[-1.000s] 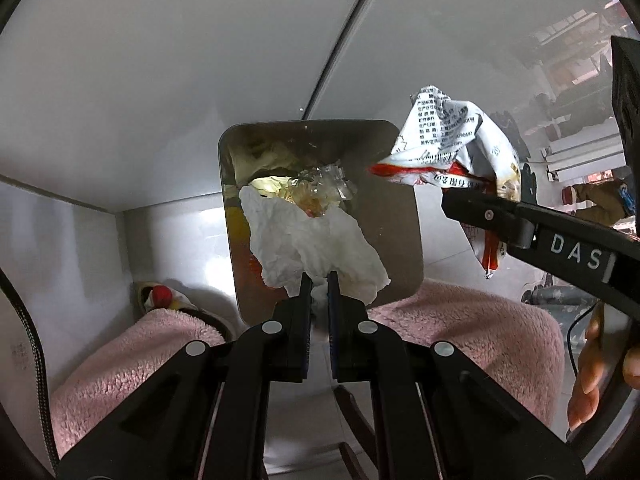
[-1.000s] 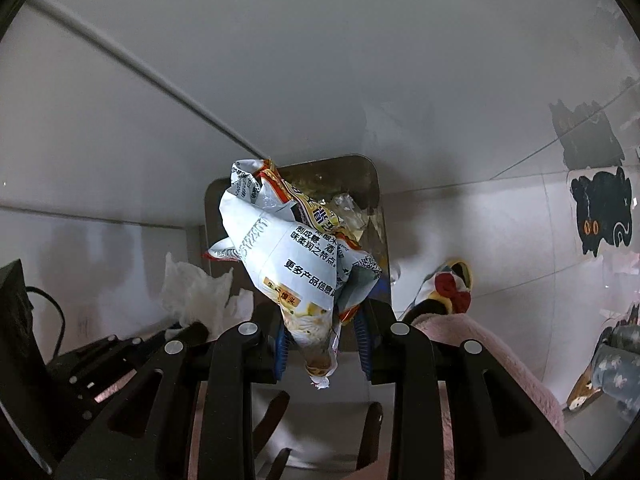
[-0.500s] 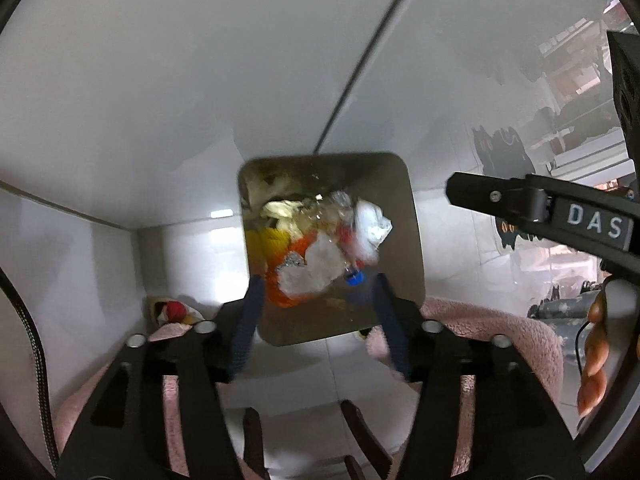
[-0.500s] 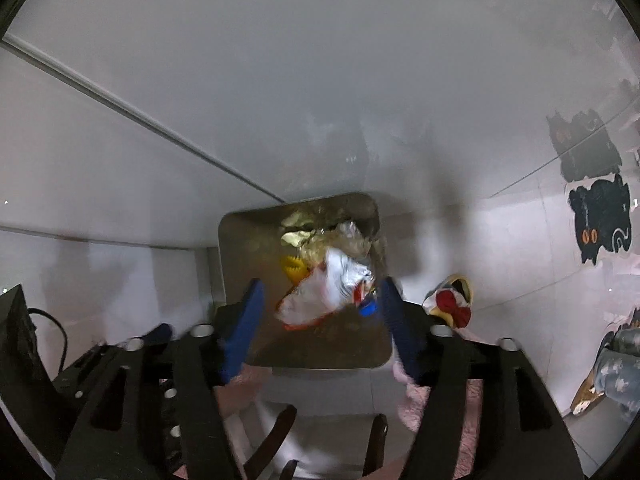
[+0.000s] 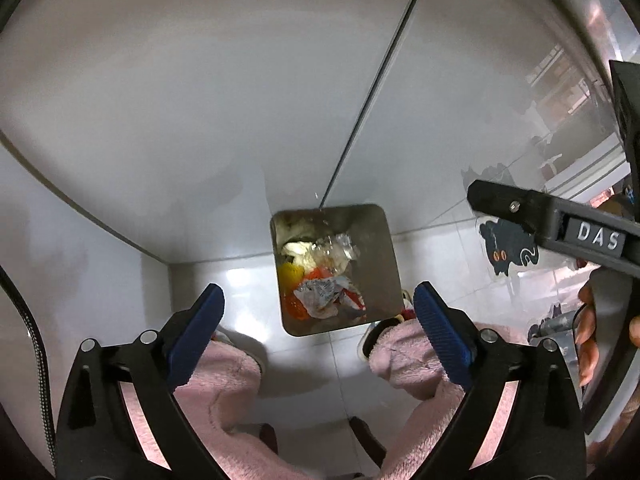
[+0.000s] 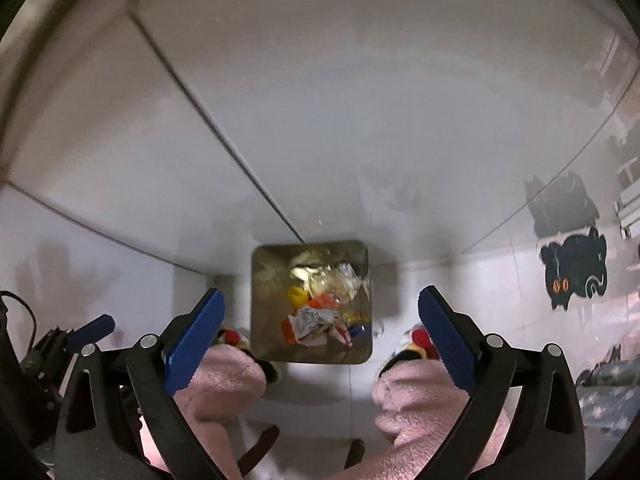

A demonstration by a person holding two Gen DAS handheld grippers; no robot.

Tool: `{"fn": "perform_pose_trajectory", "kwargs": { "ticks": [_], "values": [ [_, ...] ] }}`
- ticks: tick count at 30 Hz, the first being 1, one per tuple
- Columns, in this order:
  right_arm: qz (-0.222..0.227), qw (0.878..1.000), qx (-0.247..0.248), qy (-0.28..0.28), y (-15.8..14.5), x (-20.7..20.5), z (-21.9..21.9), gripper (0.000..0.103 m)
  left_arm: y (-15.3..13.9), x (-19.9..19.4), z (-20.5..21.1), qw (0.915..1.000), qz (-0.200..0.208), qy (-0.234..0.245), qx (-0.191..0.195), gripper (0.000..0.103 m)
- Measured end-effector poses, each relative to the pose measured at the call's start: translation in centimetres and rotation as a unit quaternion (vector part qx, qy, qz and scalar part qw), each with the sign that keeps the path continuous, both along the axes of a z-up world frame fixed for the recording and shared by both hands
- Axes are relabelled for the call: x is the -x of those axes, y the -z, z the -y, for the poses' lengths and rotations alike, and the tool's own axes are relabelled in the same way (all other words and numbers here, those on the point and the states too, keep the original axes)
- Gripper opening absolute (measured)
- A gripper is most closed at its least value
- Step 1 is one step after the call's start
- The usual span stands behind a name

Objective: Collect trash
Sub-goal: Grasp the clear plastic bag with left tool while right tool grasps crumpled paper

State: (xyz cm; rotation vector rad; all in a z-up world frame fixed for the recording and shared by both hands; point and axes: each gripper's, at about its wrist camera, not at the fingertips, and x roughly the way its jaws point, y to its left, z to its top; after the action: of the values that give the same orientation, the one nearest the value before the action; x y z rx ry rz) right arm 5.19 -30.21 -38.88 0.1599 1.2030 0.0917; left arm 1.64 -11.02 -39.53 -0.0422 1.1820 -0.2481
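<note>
A square metal bin [image 5: 386,264] [image 6: 260,300] stands on the floor against a white wall, far below both grippers. Inside lie a printed snack wrapper [image 5: 322,294] [image 6: 310,320], clear plastic [image 5: 336,250] and yellow and orange scraps. My left gripper [image 5: 318,302] hangs high over the bin, its jaws opening wide with nothing between the blue pads. The right gripper [image 6: 320,306] is likewise high above the bin, jaws opening, nothing between them. In the left wrist view, the right gripper's black finger [image 5: 520,210] crosses the right side.
Pink fluffy trouser legs [image 5: 224,384] [image 6: 416,396] and slippers [image 6: 418,340] stand on the white tiled floor either side of the bin. A black cat sticker [image 6: 572,268] [image 5: 508,248] sits on the wall to the right. A person's fingers [image 5: 586,340] grip the right tool.
Both grippers opened and let go: the tissue and the snack wrapper dropped into the bin. Both grippers then rose well above it, so the bin looks smaller.
</note>
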Motion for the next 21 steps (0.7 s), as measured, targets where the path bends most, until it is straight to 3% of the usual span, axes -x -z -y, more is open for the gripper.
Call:
{"fn": "perform_pose_trajectory", "kwargs": {
  "ticks": [12, 17, 21],
  "values": [
    [0.139, 0.99, -0.006, -0.025, -14.6, 2.8, -0.5, 0.098, -12.8, 2.2, -2.4, 0.9928, 0.116, -0.017, -0.021, 0.095],
    [0.18, 0.983, -0.003, -0.03, -19.2, 2.3, -0.3, 0.098, -18.5, 1.3, -3.7, 0.987, 0.158, -0.026, -0.021, 0.095],
    [0.201, 0.979, 0.007, -0.036, -22.1, 0.5, -0.6, 0.098, -20.8, -0.3, -4.1, 0.9837, 0.176, -0.032, -0.02, 0.095]
  ]
}}
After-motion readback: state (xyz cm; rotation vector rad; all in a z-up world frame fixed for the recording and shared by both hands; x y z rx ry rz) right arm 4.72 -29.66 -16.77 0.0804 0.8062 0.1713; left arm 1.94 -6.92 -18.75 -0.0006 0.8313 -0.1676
